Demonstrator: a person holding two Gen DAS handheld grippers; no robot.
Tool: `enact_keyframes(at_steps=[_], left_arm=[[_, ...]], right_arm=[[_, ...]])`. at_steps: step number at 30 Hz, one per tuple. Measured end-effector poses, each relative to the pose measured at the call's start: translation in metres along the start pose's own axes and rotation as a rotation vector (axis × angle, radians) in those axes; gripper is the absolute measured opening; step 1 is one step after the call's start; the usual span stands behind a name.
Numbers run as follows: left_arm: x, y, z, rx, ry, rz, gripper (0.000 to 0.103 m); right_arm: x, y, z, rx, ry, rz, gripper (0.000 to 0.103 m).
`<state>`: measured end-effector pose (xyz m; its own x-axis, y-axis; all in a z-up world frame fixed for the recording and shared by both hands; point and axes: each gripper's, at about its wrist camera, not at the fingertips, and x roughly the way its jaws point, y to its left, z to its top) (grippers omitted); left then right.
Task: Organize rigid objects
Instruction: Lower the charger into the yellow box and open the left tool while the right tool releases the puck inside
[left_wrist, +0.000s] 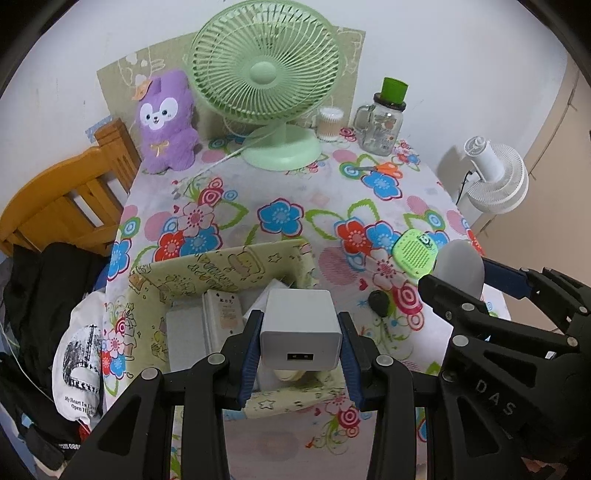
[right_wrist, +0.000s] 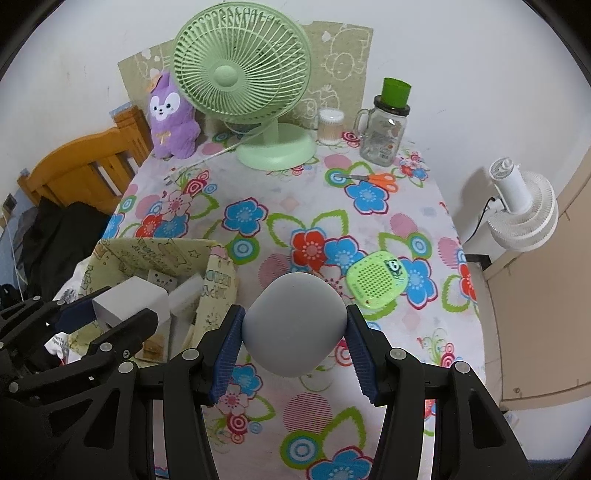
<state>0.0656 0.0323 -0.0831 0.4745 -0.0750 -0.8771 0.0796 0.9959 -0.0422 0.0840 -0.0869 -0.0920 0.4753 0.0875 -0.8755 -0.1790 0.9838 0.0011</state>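
Observation:
My left gripper (left_wrist: 300, 341) is shut on a white USB charger block (left_wrist: 300, 328) and holds it above the open yellow patterned box (left_wrist: 221, 266), which holds several white items. The charger also shows in the right wrist view (right_wrist: 129, 302), over the box (right_wrist: 218, 284). My right gripper (right_wrist: 295, 330) is shut on a grey rounded egg-shaped object (right_wrist: 295, 325), held above the floral tablecloth right of the box. It shows in the left wrist view (left_wrist: 460, 264). A green square speaker (right_wrist: 376, 282) lies on the table beyond it.
A green desk fan (left_wrist: 266, 81), a purple plush (left_wrist: 166, 122), a cotton-swab tub (left_wrist: 330, 123), a glass jar with a green cup (left_wrist: 382, 125) and orange scissors (left_wrist: 384, 169) stand at the back. A black key (left_wrist: 378, 302) lies right of the box. A wooden chair (left_wrist: 74, 206) stands at left.

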Motion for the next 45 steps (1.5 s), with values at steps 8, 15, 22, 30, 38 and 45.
enact_keyframes(at_steps=[8, 15, 22, 30, 38, 45], left_arm=[[0.02, 0.026, -0.007, -0.019, 0.05, -0.008, 0.04], [0.039, 0.044, -0.02, -0.027, 0.111, -0.011, 0.04], [0.056, 0.055, -0.035, -0.039, 0.174, -0.017, 0.04], [0.061, 0.062, -0.044, -0.048, 0.2, -0.043, 0.041], [0.05, 0.069, -0.044, -0.038, 0.179, -0.021, 0.064], [0.045, 0.071, -0.045, -0.003, 0.168, 0.015, 0.083]], right_arm=[[0.019, 0.023, 0.0, -0.017, 0.032, 0.012, 0.057], [0.036, 0.04, -0.003, -0.036, 0.069, 0.024, 0.057], [0.052, 0.055, -0.01, -0.057, 0.111, 0.044, 0.057], [0.055, 0.073, -0.01, -0.091, 0.117, 0.056, 0.057], [0.053, 0.093, -0.012, -0.121, 0.114, 0.091, 0.057], [0.056, 0.109, -0.016, -0.132, 0.139, 0.138, 0.058]])
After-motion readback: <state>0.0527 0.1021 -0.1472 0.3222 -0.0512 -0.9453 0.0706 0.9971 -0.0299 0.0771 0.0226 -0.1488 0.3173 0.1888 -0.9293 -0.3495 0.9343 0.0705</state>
